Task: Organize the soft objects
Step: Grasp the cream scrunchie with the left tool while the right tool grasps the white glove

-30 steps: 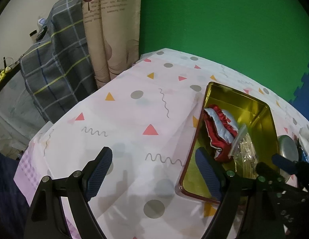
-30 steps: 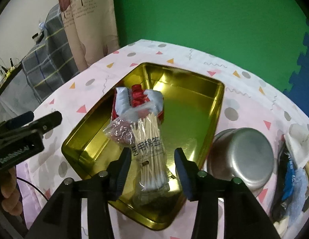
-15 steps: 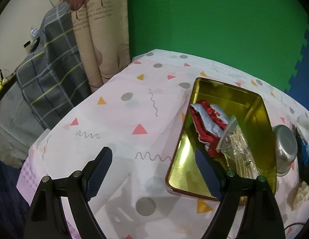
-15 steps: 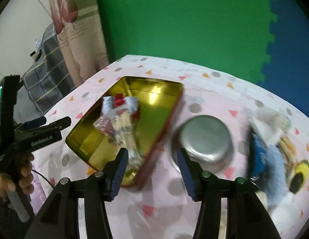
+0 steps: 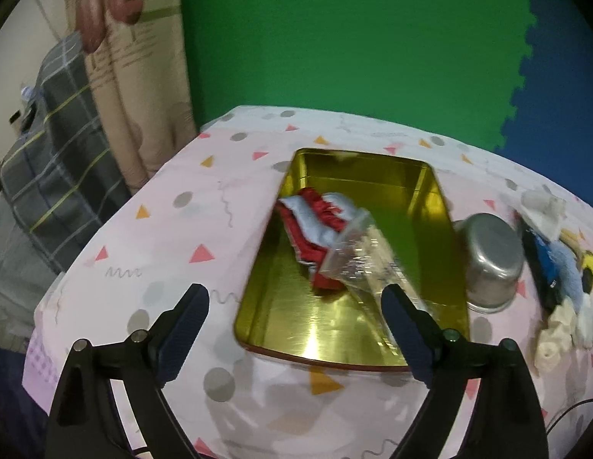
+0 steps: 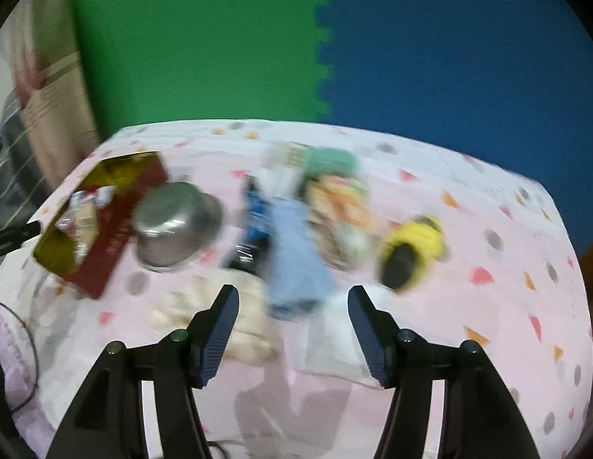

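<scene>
A gold tin tray (image 5: 422,195) on the pink tablecloth holds a red and grey cloth (image 5: 315,222) and a clear bag of cotton swabs (image 5: 369,264). My left gripper (image 5: 294,325) hovers over the tray's near end, its jaws opening, nothing between them. My right gripper (image 6: 292,315) is over a blurred pile of soft things, its jaws opening and empty. Just beyond it lie a light blue cloth (image 6: 296,260), a cream cloth (image 6: 242,317), a yellow and black plush (image 6: 411,244) and a green item (image 6: 330,162). The tray (image 6: 105,237) sits far left in the right wrist view.
A steel bowl (image 5: 491,260) (image 6: 174,225) stands upside down between the tray and the pile. A dark blue packet (image 6: 258,210) lies beside the blue cloth. Green and blue foam mats back the table. A curtain (image 5: 132,76) and plaid fabric (image 5: 59,145) hang at left.
My right gripper let go of the swab bag in the tray, swung right past the bowl to the soft pile and widened. The left gripper shifted right over the tray's near end.
</scene>
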A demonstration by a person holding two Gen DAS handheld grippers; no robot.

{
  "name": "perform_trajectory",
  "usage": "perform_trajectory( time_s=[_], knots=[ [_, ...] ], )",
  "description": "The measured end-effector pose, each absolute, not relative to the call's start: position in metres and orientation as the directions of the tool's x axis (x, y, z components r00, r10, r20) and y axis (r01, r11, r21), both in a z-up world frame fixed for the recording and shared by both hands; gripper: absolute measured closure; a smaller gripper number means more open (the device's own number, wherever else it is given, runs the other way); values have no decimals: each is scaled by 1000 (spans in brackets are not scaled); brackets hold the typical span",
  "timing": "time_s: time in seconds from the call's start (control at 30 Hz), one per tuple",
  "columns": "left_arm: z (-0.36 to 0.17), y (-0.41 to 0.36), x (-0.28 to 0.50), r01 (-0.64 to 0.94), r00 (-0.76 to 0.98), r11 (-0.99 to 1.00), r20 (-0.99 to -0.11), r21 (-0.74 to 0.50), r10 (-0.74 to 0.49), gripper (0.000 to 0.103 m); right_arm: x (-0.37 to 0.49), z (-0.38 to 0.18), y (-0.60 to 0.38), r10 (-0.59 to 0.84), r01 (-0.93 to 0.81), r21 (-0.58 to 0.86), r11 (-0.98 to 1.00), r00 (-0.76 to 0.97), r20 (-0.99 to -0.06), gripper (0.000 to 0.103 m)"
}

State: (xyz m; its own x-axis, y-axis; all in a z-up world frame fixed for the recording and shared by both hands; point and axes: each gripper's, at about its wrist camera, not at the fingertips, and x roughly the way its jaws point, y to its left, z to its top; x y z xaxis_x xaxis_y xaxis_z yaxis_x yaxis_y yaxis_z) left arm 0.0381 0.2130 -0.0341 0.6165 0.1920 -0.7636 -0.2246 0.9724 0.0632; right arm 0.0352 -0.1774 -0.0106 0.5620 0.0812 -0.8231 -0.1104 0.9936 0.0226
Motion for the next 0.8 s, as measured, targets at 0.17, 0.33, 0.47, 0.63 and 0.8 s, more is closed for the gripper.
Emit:
perform_trajectory(
  time_s=[0.17, 0.33, 0.47, 0.63, 0.8],
  knots=[
    [-31, 191, 36, -158, 633, 984, -756, 81, 164, 10, 30, -26, -211, 49, -68, 14, 998, 555, -830, 34],
    [-30, 162, 33, -76, 642, 993, -758, 91, 119, 10, 37, -44, -222, 61, -74, 25, 997, 538, -841, 33],
    [-32, 135, 31, 8, 641, 996, -765, 93, 66, 9, 40, -57, -222, 88, -96, 43, 994, 532, -842, 33],
    [-36, 99, 30, 107, 627, 990, -779, 94, 6, 9, 44, -73, -219, 115, -117, 63, 991, 519, -847, 33],
    [-45, 62, 30, 211, 600, 975, -796, 63, -78, 9, 46, -80, -223, 150, -125, 99, 987, 518, -842, 32]
  ],
)
